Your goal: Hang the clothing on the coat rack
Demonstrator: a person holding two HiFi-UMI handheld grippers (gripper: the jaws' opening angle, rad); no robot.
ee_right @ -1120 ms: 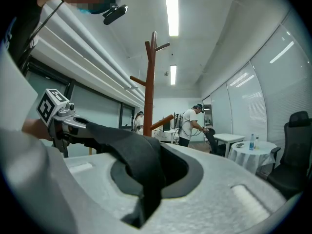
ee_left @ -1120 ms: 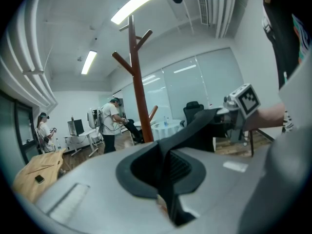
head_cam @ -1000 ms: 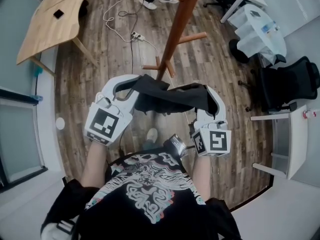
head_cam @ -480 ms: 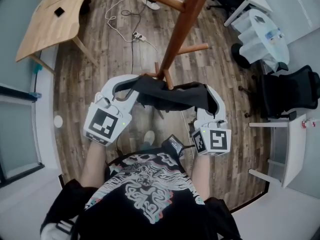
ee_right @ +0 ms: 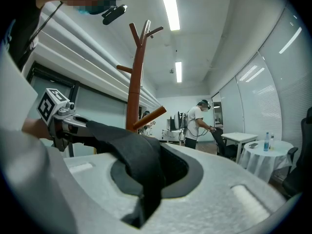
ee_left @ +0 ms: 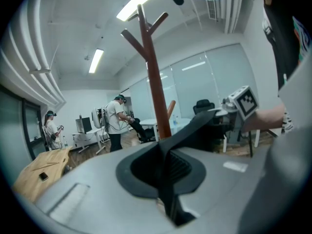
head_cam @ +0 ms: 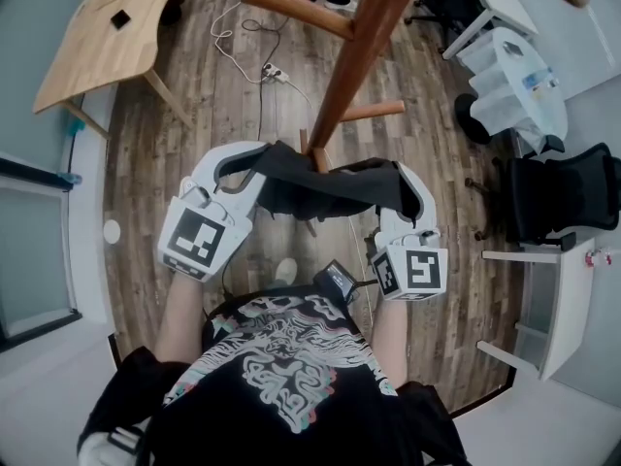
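Observation:
A dark garment (head_cam: 325,190) hangs stretched between my two grippers in front of the brown wooden coat rack (head_cam: 361,54). My left gripper (head_cam: 264,162) is shut on the garment's left end; the cloth (ee_left: 168,172) is pinched between its jaws. My right gripper (head_cam: 396,178) is shut on the right end, with the dark cloth (ee_right: 141,172) bunched in its jaws. The rack's pole (ee_left: 153,89) rises just beyond the cloth, and its pegs (head_cam: 286,6) branch out above. The rack (ee_right: 135,79) also stands behind the left gripper's marker cube (ee_right: 51,105).
A wooden table (head_cam: 102,39) stands at the far left, a white cable with a power strip (head_cam: 267,69) lies on the plank floor. A cloth-covered round table (head_cam: 514,76), a black office chair (head_cam: 563,187) and a white desk (head_cam: 558,289) are at the right. People stand in the background (ee_left: 117,123).
The rack looms larger and closer in the head view, its upper pegs more in sight. Both grippers keep their hold on the garment and have barely shifted.

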